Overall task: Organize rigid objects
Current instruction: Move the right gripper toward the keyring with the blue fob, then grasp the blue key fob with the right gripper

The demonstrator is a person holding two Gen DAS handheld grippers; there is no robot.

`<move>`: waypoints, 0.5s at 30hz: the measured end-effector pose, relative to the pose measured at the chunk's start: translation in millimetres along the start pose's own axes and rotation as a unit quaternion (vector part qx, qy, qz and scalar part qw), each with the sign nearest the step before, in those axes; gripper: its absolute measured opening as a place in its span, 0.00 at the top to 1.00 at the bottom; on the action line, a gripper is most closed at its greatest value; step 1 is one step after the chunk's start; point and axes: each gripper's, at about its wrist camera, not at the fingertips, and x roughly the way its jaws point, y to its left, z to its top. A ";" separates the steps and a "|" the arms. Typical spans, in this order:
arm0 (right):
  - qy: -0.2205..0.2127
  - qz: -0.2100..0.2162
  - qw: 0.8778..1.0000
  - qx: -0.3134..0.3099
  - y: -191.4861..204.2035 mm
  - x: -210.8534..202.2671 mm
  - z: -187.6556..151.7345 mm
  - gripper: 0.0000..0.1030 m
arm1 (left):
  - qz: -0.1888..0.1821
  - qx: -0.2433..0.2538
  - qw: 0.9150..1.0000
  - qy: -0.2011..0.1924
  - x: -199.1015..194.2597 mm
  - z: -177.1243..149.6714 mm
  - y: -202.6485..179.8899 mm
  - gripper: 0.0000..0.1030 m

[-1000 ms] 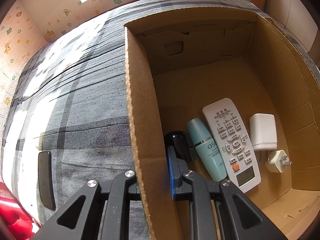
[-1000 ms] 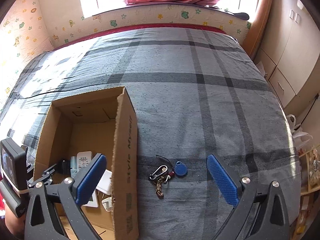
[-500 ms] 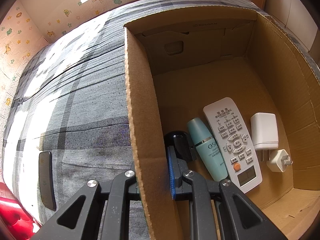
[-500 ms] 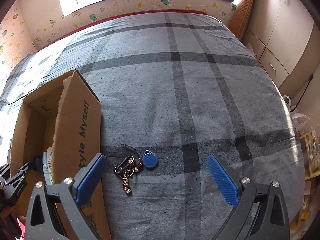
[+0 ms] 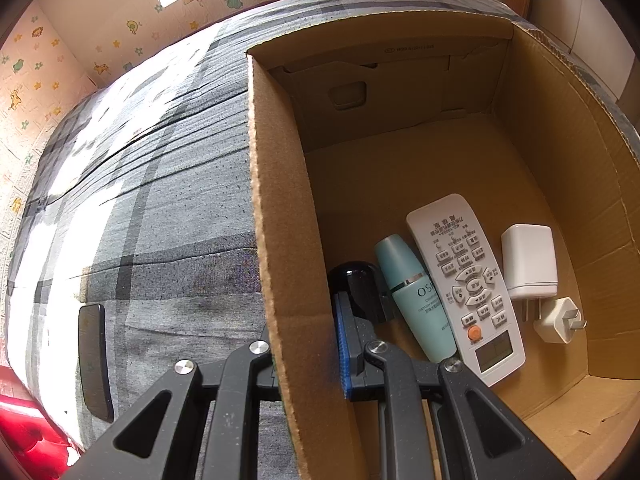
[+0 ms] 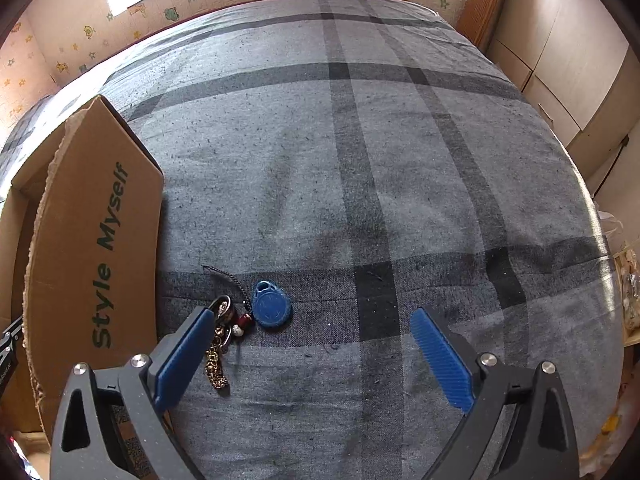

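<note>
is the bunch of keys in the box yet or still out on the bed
Out: the keys lie on the bedspread beside the cardboard box.

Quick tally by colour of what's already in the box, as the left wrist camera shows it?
White: 3 - remote, charger, plug adapter
Teal: 1 - bottle
Black: 1 - rounded item
Total: 5 in the cardboard box

The left wrist view looks closely down into the cardboard box (image 5: pixel 280 240); the right wrist view faces across the bedspread (image 6: pixel 360 160), sharing that box's wall.
</note>
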 end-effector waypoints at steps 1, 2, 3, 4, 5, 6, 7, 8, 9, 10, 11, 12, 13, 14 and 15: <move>0.003 0.000 1.000 -0.001 0.9 2.7 -0.4 0.05 | -0.002 -0.001 1.000 0.000 -0.1 0.1 0.4 0.84; 0.005 0.001 1.000 -0.001 1.8 5.4 -0.7 0.10 | -0.002 -0.002 1.000 0.000 0.1 0.0 0.7 0.84; 0.007 0.001 1.000 -0.001 2.3 8.1 -0.4 0.12 | -0.003 -0.002 1.000 0.000 0.2 -0.3 1.3 0.84; 0.010 0.001 1.000 -0.002 3.5 10.8 -0.5 0.15 | -0.002 -0.002 1.000 -0.001 0.2 -0.4 1.4 0.84; 0.012 0.003 1.000 -0.004 5.1 13.3 -0.6 0.18 | -0.002 -0.002 1.000 0.000 0.3 -0.4 1.8 0.84; 0.014 0.005 1.000 -0.005 6.8 15.5 -0.8 0.19 | -0.003 -0.002 1.000 0.000 0.3 -0.4 1.8 0.84; 0.016 0.006 1.000 -0.007 8.2 17.8 -1.1 0.22 | -0.003 -0.002 1.000 0.000 0.4 -0.5 2.2 0.84; 0.018 0.008 1.000 -0.008 9.6 20.0 -1.1 0.25 | -0.003 -0.002 1.000 0.000 0.3 -0.6 2.2 0.84; 0.020 0.010 1.000 -0.010 10.8 22.5 -1.1 0.26 | -0.004 -0.002 1.000 0.000 0.5 -0.6 3.3 0.84; 0.023 0.012 1.000 -0.010 11.9 25.0 -1.2 0.29 | -0.004 -0.003 1.000 0.000 0.5 -0.9 3.8 0.84; 0.024 0.013 1.000 -0.011 12.5 27.6 -0.8 0.34 | -0.004 -0.002 1.000 0.000 0.5 -0.9 3.9 0.84; 0.026 0.013 1.000 -0.011 13.3 29.9 -0.8 0.36 | -0.004 -0.002 1.000 0.000 0.5 -0.9 4.0 0.84; 0.028 0.012 0.999 -0.012 13.9 32.3 -1.0 0.39 | -0.004 -0.002 1.000 0.000 0.6 -1.0 4.1 0.84; 0.031 0.012 0.999 -0.012 13.8 34.9 -1.3 0.42 | -0.004 -0.003 1.000 0.000 0.8 -1.0 4.5 0.84; 0.032 0.014 0.999 -0.012 14.0 36.5 -1.6 0.43 | -0.005 -0.003 1.000 0.000 0.9 -0.8 5.0 0.84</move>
